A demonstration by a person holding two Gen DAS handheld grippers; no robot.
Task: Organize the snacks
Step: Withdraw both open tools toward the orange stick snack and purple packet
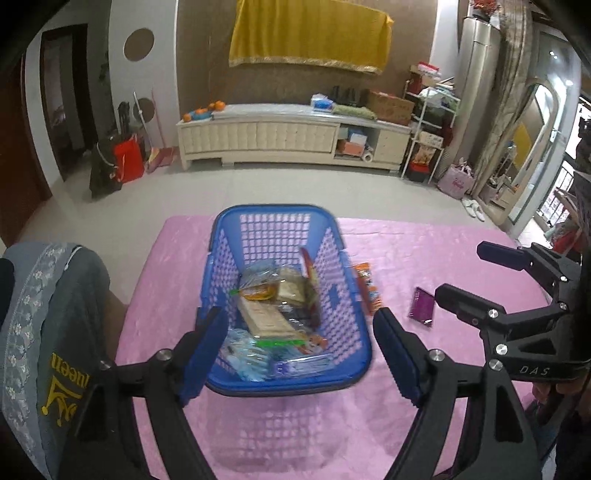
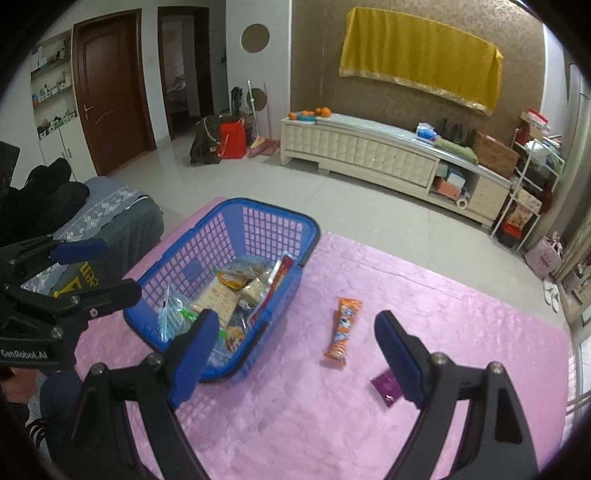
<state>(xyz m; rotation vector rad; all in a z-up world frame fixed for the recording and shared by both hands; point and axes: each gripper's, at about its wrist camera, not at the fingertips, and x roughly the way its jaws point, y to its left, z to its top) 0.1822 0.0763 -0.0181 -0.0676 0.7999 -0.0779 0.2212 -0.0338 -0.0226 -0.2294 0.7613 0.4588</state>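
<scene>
A: Basket location?

B: Blue, on the pink cloth, left part of it. Packed with snacks: cracker packs, a red packet upright against the right wall, clear bags at the near end.

A: What was outside it?

B: Two things. An orange bar lay on the cloth just right of the basket, long side running near to far. A small purple packet sat flat, nearer and further right, apart from the bar.

A: Left tongs?

B: Jaws spread wide, nothing between them. It hung over the near end of the basket, one finger either side of the near rim in its own view. Touching or not, could not tell.

A: Right tongs?

B: Also wide apart, nothing held. It hovered above the cloth; the bar showed between its fingers, the purple packet right beside the right finger. Its left finger overlapped the basket's near corner in the picture.

A: Background?

B: A grey cushion left of the cloth, a white cabinet at the far wall, a yellow cloth hung above it.
</scene>
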